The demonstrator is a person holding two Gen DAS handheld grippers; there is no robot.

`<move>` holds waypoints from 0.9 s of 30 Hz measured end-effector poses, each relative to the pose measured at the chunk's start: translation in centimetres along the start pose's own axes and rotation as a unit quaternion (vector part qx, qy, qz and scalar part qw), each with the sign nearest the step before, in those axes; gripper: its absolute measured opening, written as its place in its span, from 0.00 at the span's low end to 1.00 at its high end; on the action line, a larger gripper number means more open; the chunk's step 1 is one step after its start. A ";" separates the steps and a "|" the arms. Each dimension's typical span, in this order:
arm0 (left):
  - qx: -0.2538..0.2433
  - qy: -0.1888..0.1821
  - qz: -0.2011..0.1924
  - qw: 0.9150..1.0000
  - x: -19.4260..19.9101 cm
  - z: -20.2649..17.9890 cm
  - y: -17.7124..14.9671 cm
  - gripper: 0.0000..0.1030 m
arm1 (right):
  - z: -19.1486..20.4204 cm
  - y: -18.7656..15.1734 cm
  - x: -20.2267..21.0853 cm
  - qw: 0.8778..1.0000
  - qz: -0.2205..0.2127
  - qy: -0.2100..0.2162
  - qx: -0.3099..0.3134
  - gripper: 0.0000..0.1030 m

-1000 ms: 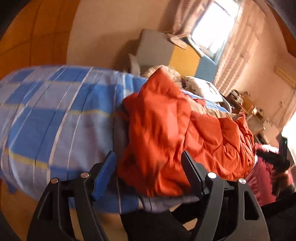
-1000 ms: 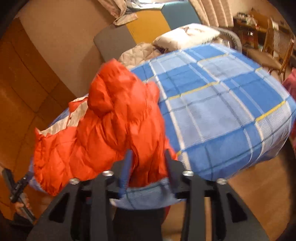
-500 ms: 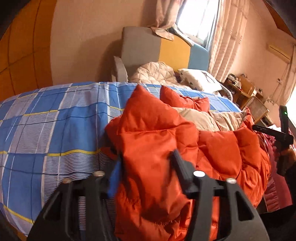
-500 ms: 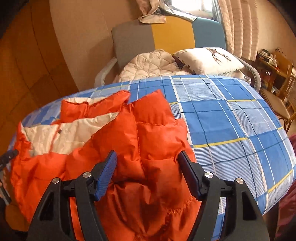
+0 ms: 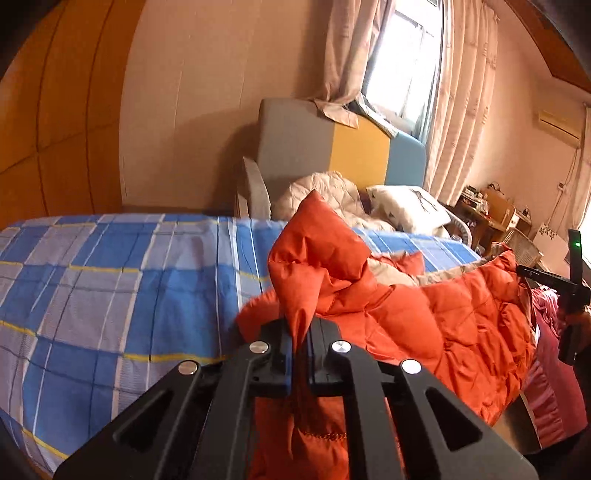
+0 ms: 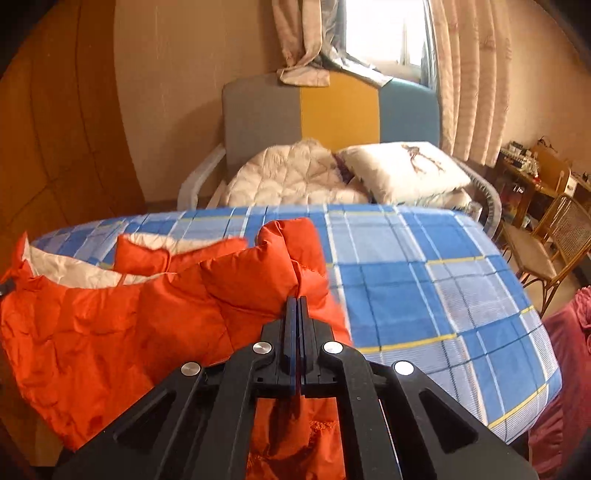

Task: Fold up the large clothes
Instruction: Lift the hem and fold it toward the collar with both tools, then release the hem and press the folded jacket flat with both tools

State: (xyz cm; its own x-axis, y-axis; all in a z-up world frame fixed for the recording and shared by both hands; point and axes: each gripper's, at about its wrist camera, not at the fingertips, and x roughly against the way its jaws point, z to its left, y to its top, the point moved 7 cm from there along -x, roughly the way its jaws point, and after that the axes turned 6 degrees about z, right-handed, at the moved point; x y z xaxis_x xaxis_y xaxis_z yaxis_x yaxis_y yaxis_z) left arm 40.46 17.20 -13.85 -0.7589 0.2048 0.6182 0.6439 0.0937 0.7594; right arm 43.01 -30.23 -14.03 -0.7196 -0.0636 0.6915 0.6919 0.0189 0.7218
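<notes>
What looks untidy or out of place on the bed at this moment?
The orange jacket lies crumpled at the edge of the checked bed cover, its pale lining showing. Both tongs, left and right, pinch bunched folds.

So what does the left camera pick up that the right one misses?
Only the left wrist view shows the other handheld tool with its green light at the right edge and a wall air conditioner. Only the right wrist view shows the wicker chair beside the bed. Both show the orange puffy jacket on the blue checked bedspread, the pillow, the curtained window, and tongs pinched shut on orange fabric: left tongs, right tongs.
</notes>
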 end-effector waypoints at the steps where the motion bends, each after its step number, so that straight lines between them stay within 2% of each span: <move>1: 0.003 0.002 -0.001 1.000 -0.3 0.2 0.4 0.04 | -0.1 0.4 -0.3 1.000 -0.002 -0.001 -0.004 0.01; 8: 0.038 0.027 0.014 0.999 -4.9 1.7 3.3 0.04 | -0.8 2.8 -4.8 0.998 -0.006 -0.025 -0.059 0.00; 13: 0.052 0.057 0.042 0.996 -9.7 2.7 4.7 0.04 | -1.0 3.8 -8.6 0.995 0.008 -0.053 -0.079 0.00; 17: 0.056 0.092 0.071 0.992 -13.5 3.5 4.4 0.04 | -0.9 3.7 -12.1 0.993 0.030 -0.082 -0.077 0.00; 24: 0.045 0.148 0.130 0.979 -19.2 4.3 2.1 0.04 | -1.3 2.3 -17.4 0.985 0.081 -0.134 -0.070 0.00; 25: 0.044 0.155 0.137 0.977 -19.9 4.5 1.7 0.04 | -1.8 1.7 -18.4 0.984 0.096 -0.127 -0.085 0.00; 27: 0.046 0.159 0.143 0.976 -20.4 4.5 1.4 0.05 | -1.7 1.6 -18.5 0.984 0.097 -0.121 -0.089 0.00</move>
State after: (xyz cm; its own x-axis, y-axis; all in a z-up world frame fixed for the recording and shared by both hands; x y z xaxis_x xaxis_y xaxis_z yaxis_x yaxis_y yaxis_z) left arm 57.26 17.52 -26.34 -0.5300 -0.0762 0.8446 0.8283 0.1671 0.5348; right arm 57.52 -30.76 -25.70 -0.5515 0.1643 0.8178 0.8008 -0.1701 0.5742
